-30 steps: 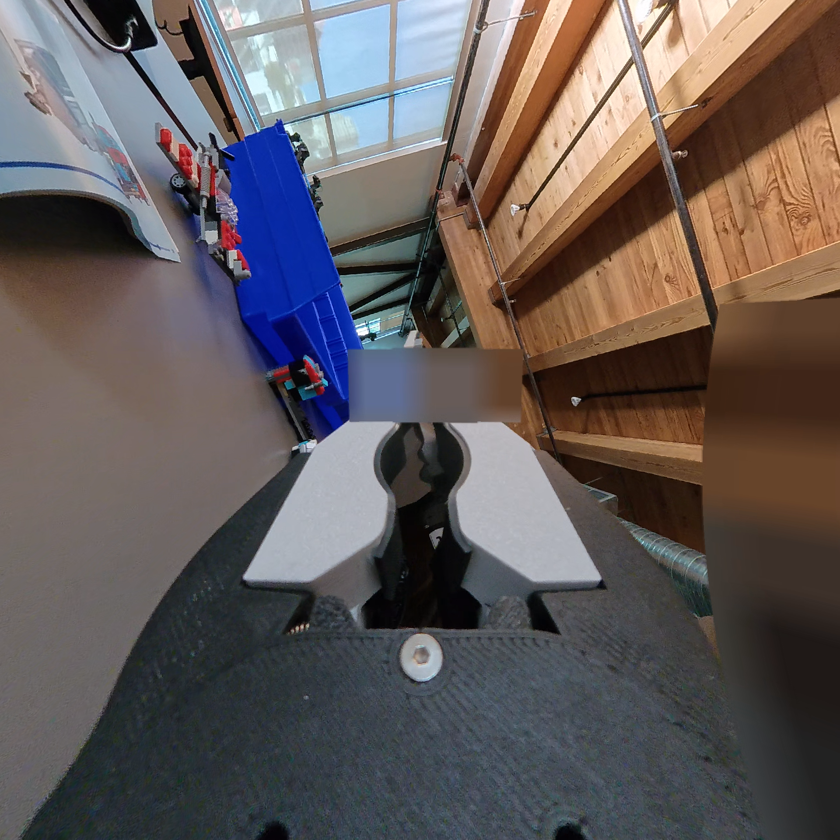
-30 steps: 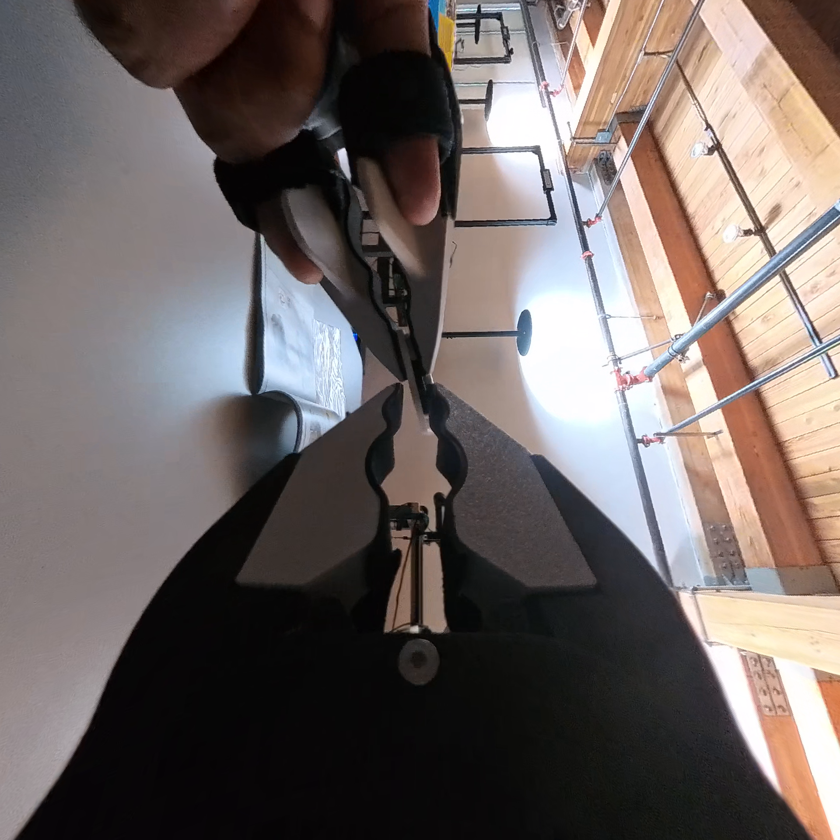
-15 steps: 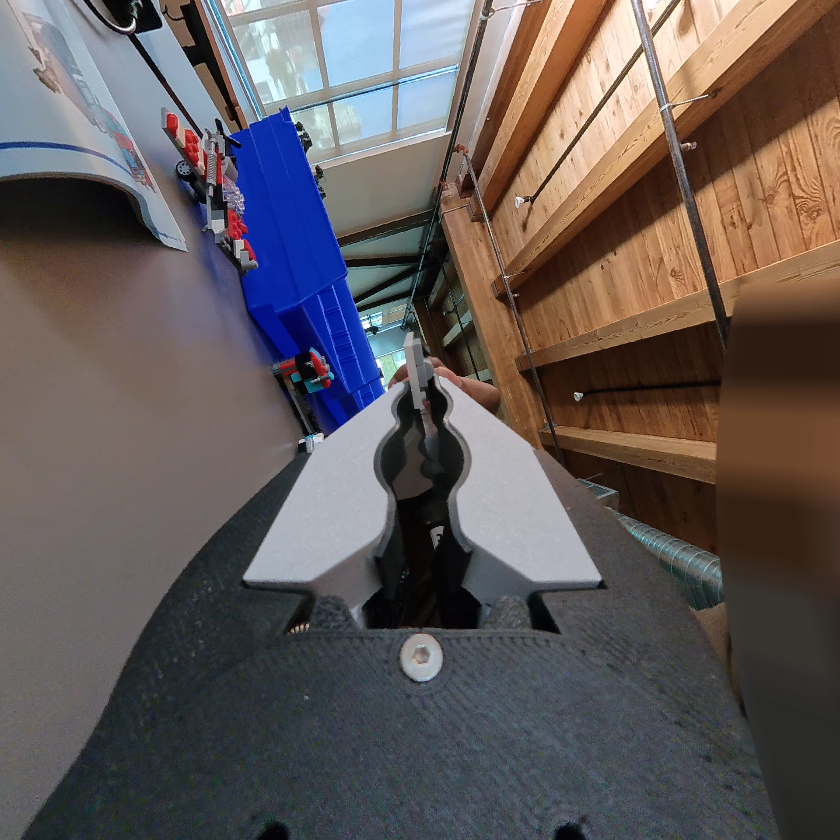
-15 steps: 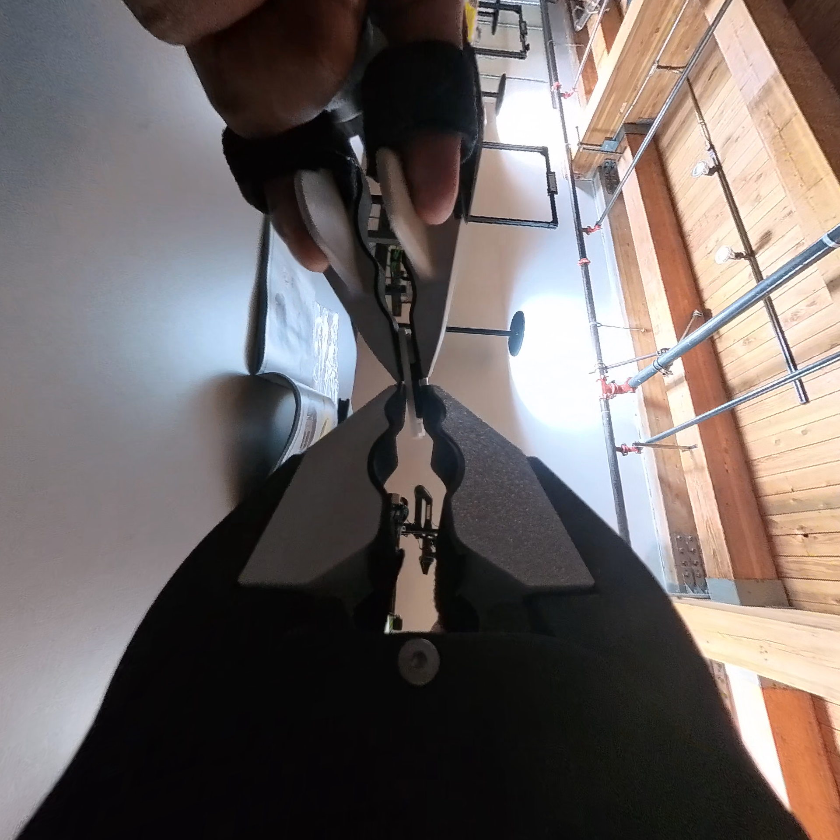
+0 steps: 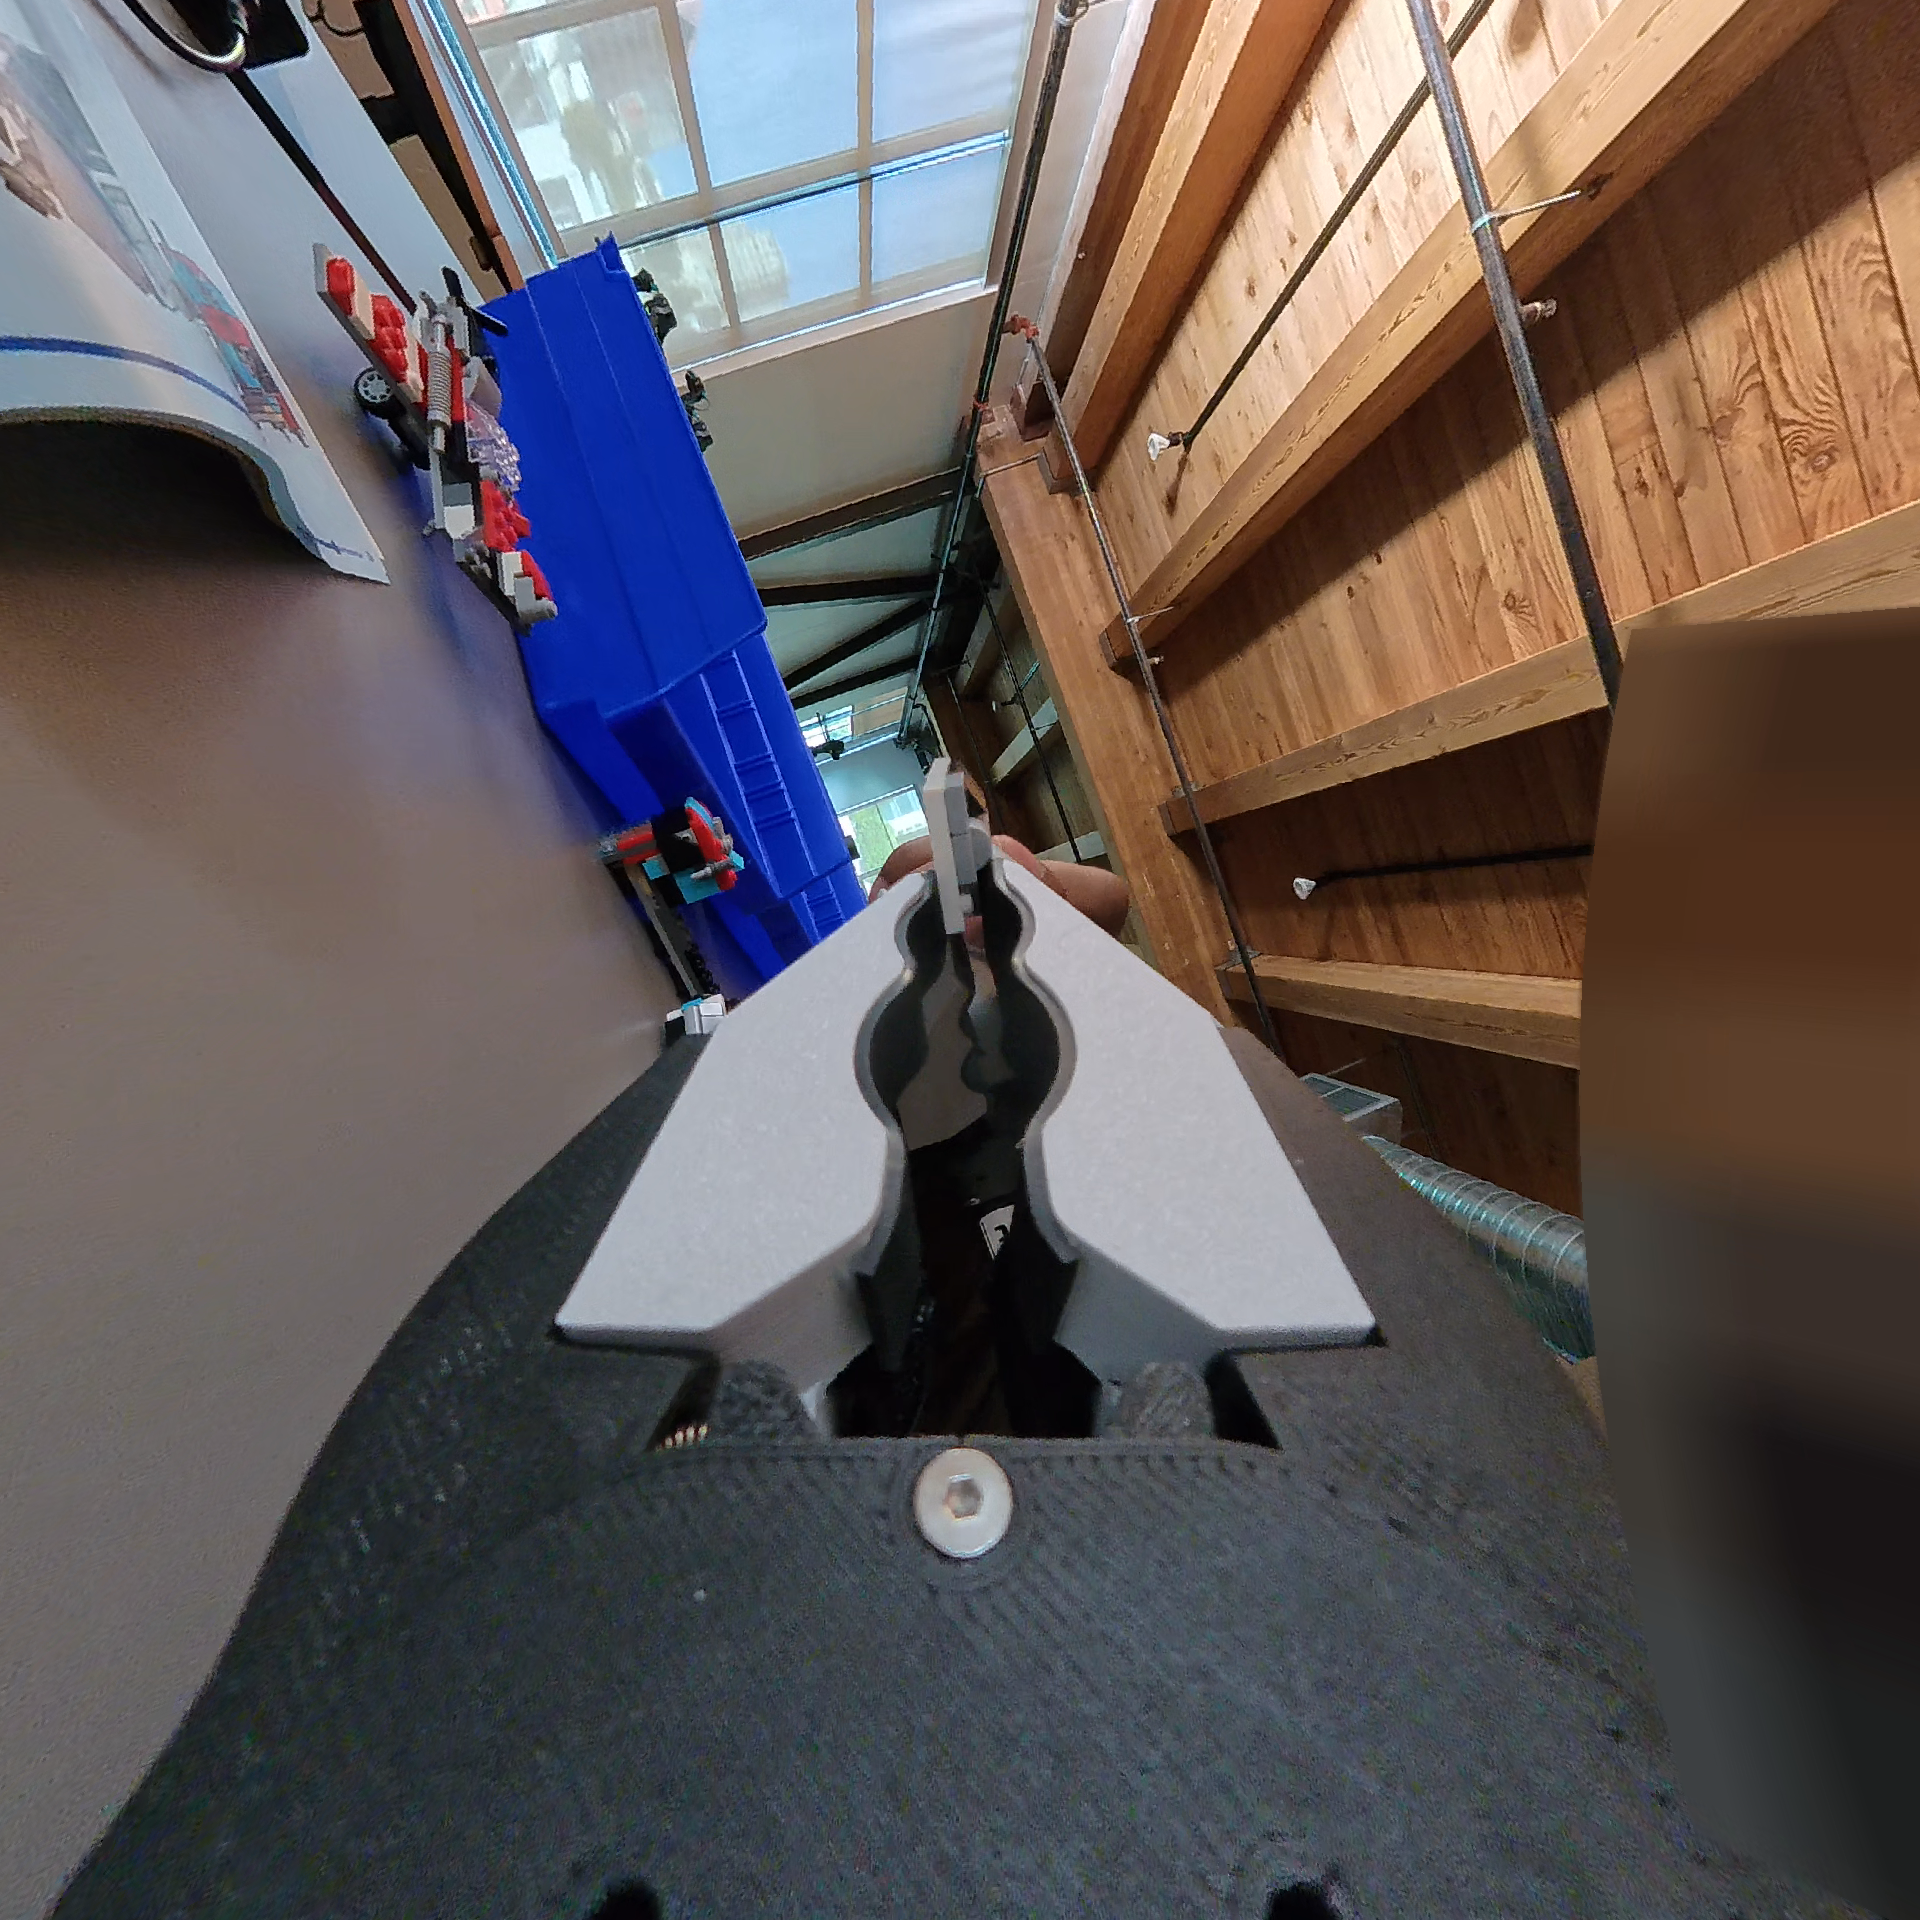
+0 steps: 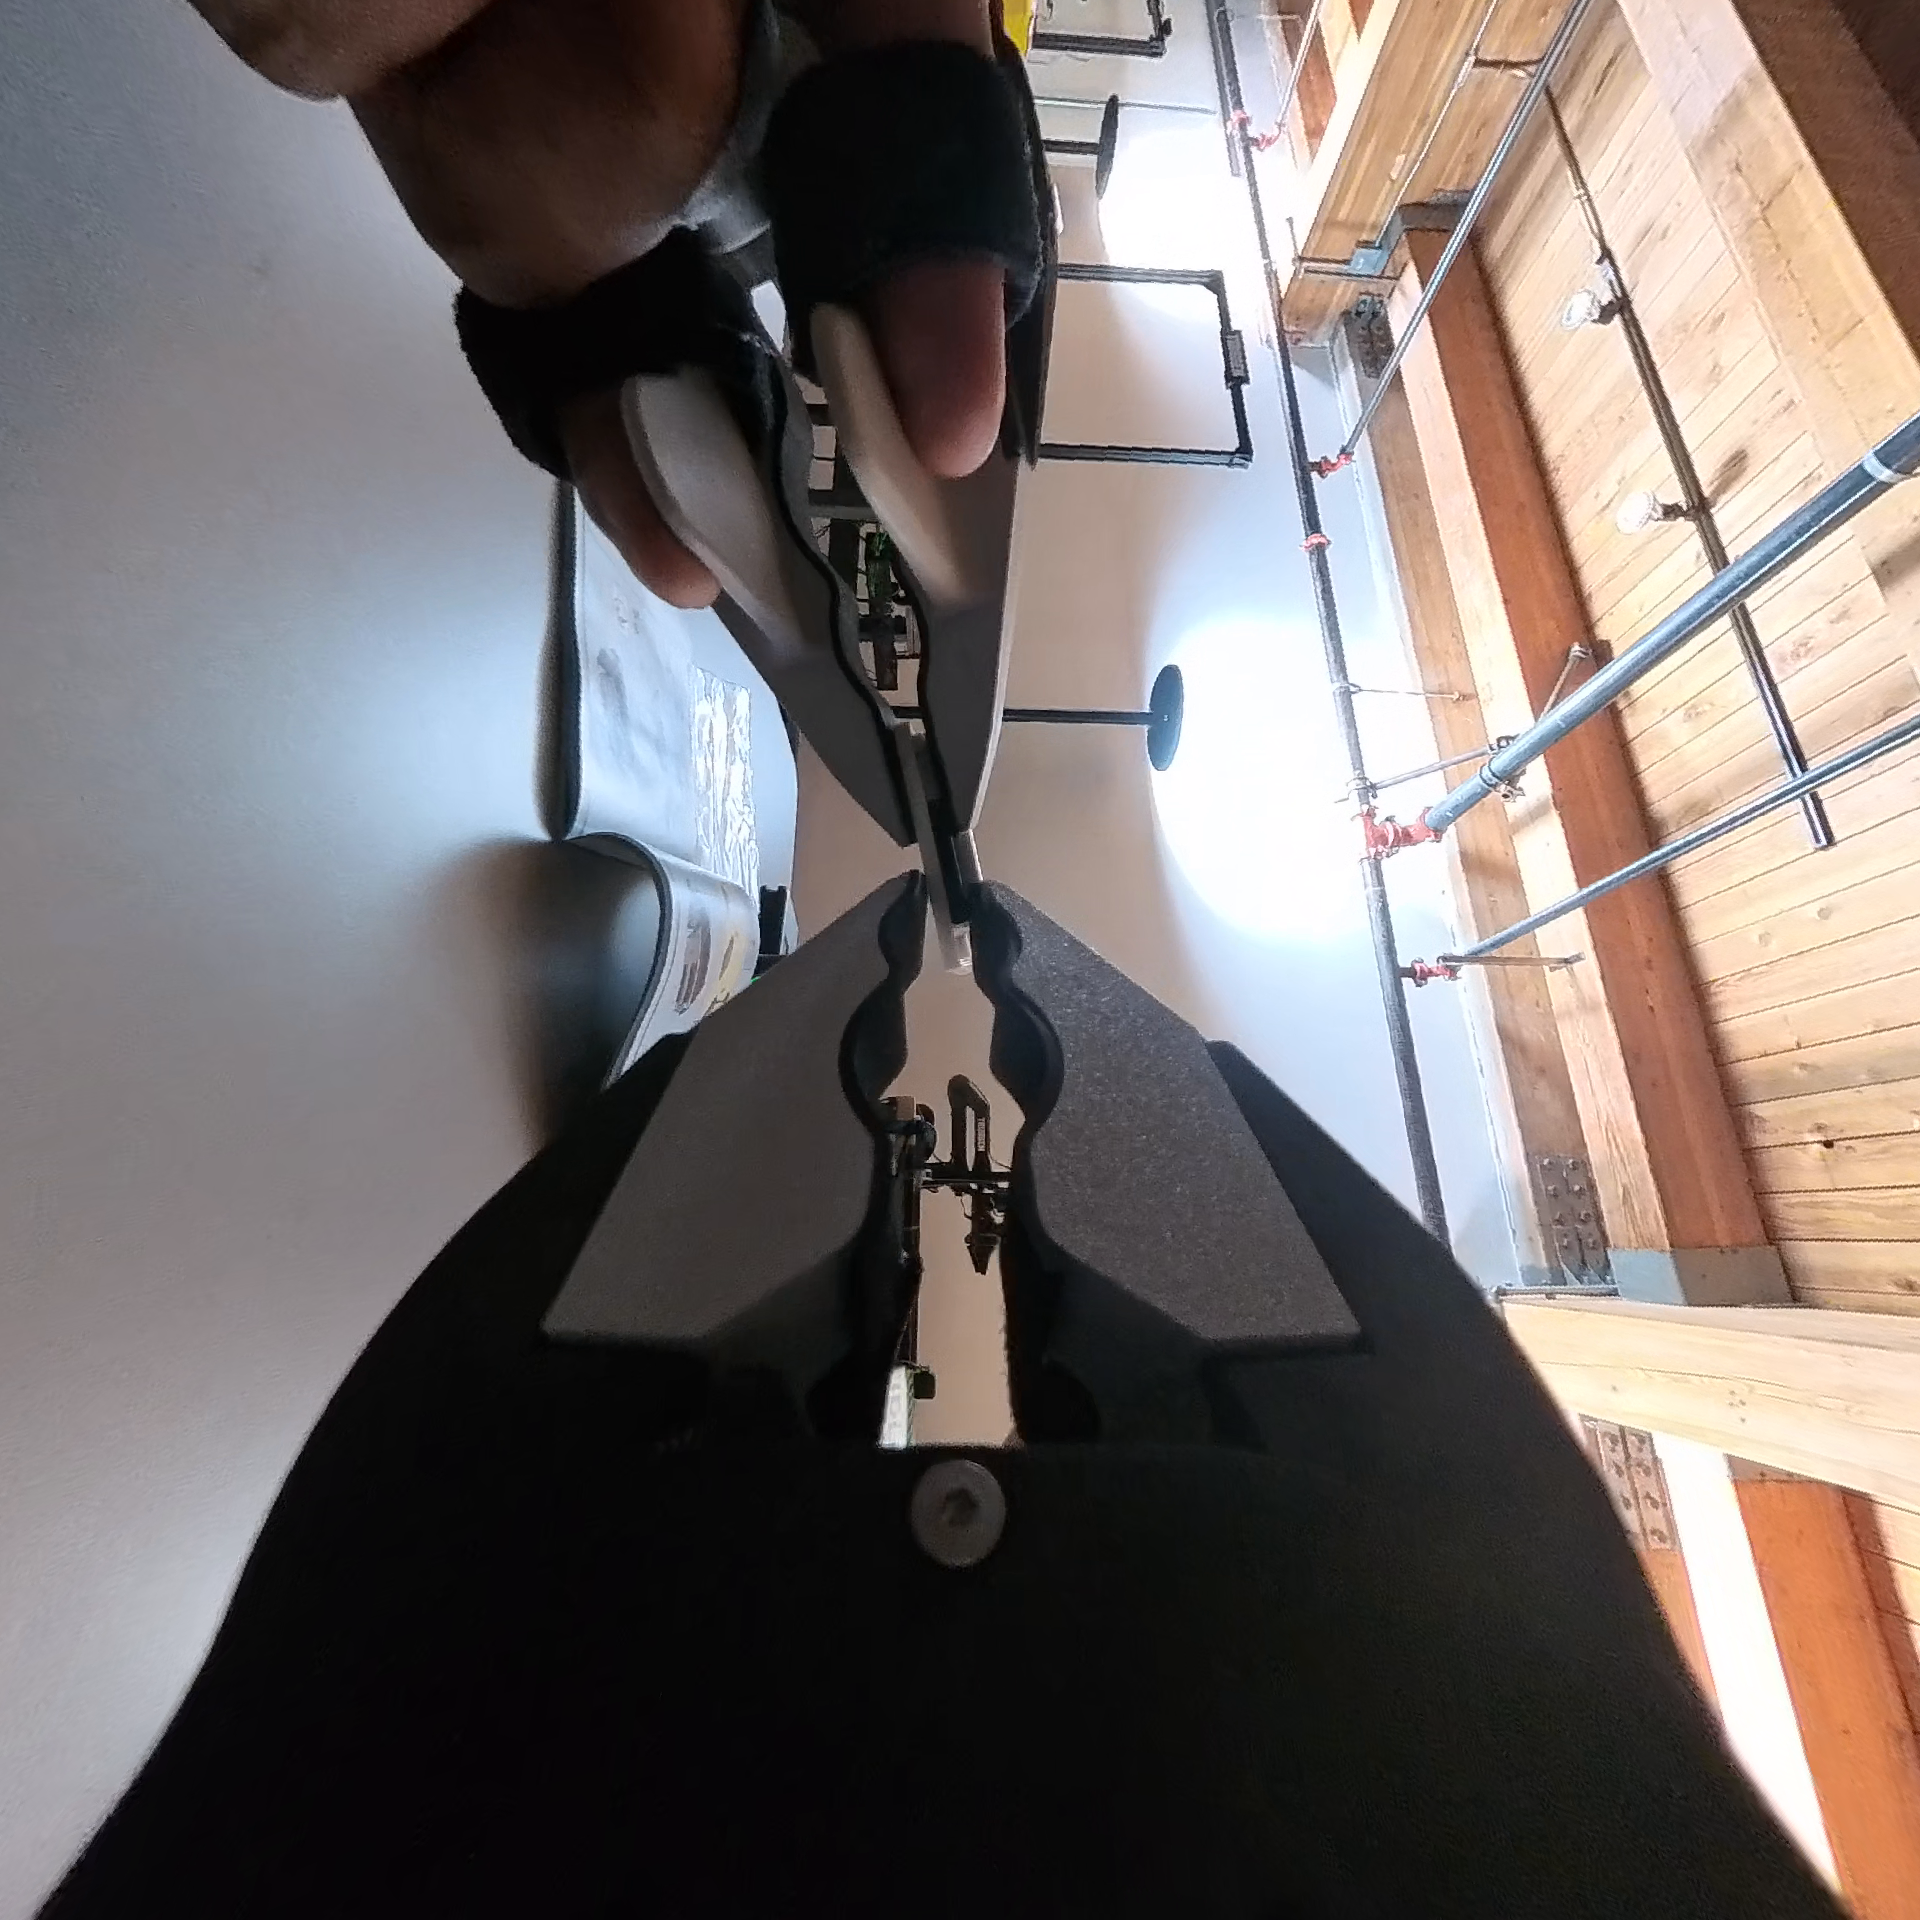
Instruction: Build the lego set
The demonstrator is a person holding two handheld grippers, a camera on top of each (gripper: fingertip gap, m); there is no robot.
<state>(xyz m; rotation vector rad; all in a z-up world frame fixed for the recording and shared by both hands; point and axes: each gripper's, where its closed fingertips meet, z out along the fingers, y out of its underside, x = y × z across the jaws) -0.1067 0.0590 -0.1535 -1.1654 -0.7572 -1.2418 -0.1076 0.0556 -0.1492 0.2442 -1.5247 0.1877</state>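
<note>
My left gripper (image 5: 961,899) is shut on a thin grey brick plate (image 5: 948,831) that sticks out past its fingertips, seen edge-on. In the right wrist view the left gripper (image 6: 930,821) comes in from above, held by a hand (image 6: 623,156), and the plate (image 6: 940,883), with a small dark piece and a clear end on it, reaches between the tips of my right gripper (image 6: 951,904). The right fingers press on that end, so both grippers hold the same brick piece tip to tip. Both are lifted off the table (image 5: 260,935).
An open instruction booklet (image 5: 125,270) lies on the table; it also shows in the right wrist view (image 6: 665,707). A red and grey brick model (image 5: 457,416) and a small red, black and teal build (image 5: 691,842) stand beside blue bins (image 5: 623,468). A wooden wall (image 5: 1455,520) is opposite. My two grippers' fingertips are within a few centimetres of each other.
My right fingers closed in from a slightly wider gap onto the end of the piece. The left gripper kept its hold on the plate, and both grippers shifted only a little.
</note>
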